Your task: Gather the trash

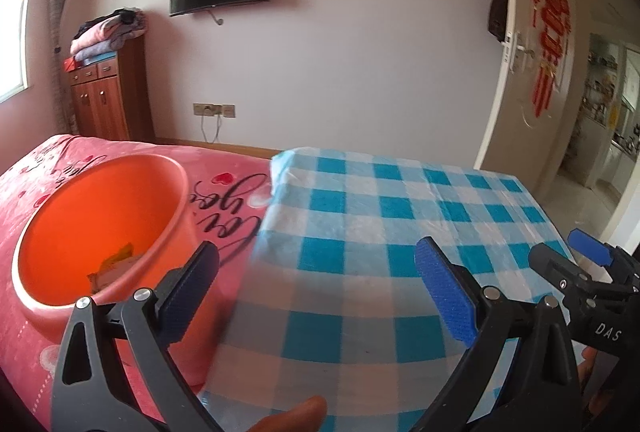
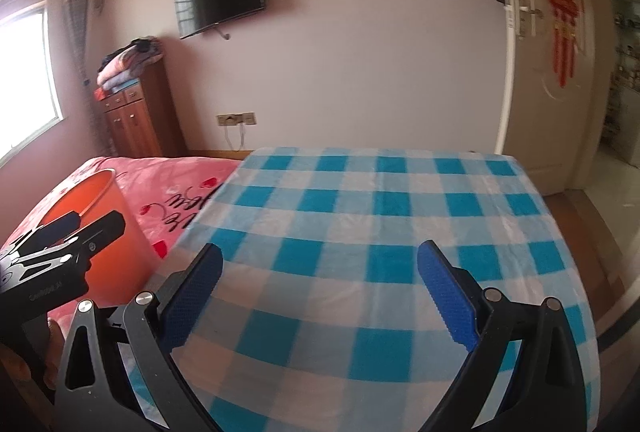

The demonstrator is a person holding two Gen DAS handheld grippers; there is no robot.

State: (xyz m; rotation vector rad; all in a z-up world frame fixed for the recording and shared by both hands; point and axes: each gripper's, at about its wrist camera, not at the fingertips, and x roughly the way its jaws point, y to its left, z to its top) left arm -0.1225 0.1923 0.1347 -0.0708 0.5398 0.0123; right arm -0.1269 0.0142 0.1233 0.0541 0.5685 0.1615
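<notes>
- Orange bucket (image 1: 104, 232) is sitting on the pink bed (image 1: 36, 183), trash scraps (image 1: 114, 264) lying inside.
- Left gripper (image 1: 316, 288) is hovering wide, empty, bucket just left of it.
- Right gripper (image 2: 320, 292) is gaping wide over the checked counter (image 2: 380, 216), farther off.

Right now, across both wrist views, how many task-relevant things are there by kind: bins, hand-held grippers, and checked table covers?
Orange bins: 1, some scraps at its bottom
Hand-held grippers: 2, left hand-held gripper and right hand-held gripper, both open and empty
Blue-checked table covers: 1, no loose trash visible on it
Total: 4
</notes>
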